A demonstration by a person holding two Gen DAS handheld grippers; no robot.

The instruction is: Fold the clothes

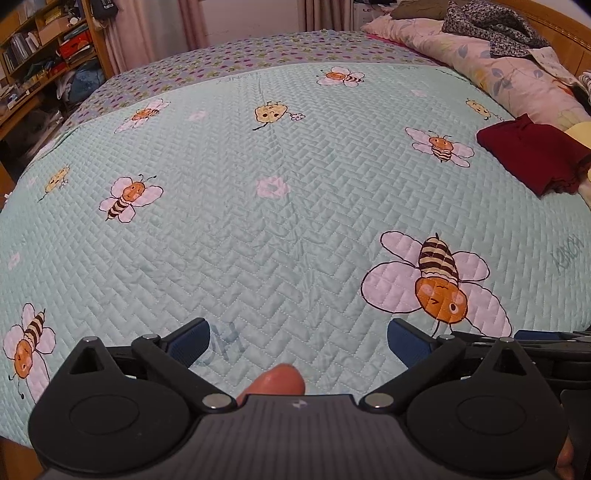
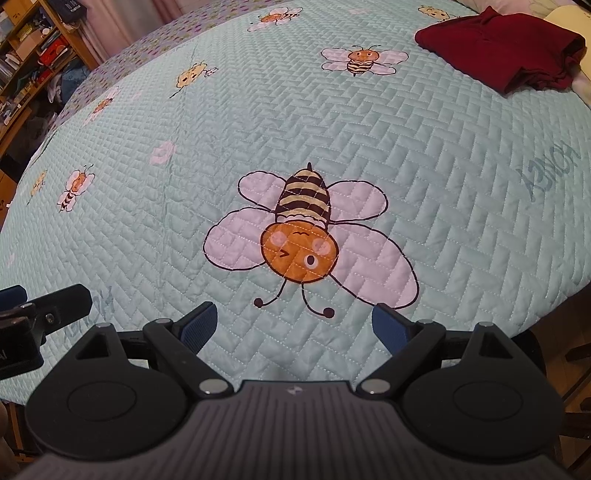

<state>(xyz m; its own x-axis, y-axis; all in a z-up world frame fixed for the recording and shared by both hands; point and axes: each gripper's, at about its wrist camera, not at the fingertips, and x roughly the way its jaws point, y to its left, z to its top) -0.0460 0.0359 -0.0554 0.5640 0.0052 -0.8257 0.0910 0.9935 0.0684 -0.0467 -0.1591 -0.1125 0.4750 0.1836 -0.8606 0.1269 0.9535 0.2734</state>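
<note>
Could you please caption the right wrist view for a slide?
Open right gripper above bee-print quilt; folded dark red garment lies far right.

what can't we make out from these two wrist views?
- Dark red garment: its right end is cut by the frame edge in the left wrist view; which garment it is can't be told in either view.
- Clothes heap by the pillows: far, partly cropped in the left wrist view.
- Bedspread near edge: hidden behind both hand-held gripper bodies.
</note>
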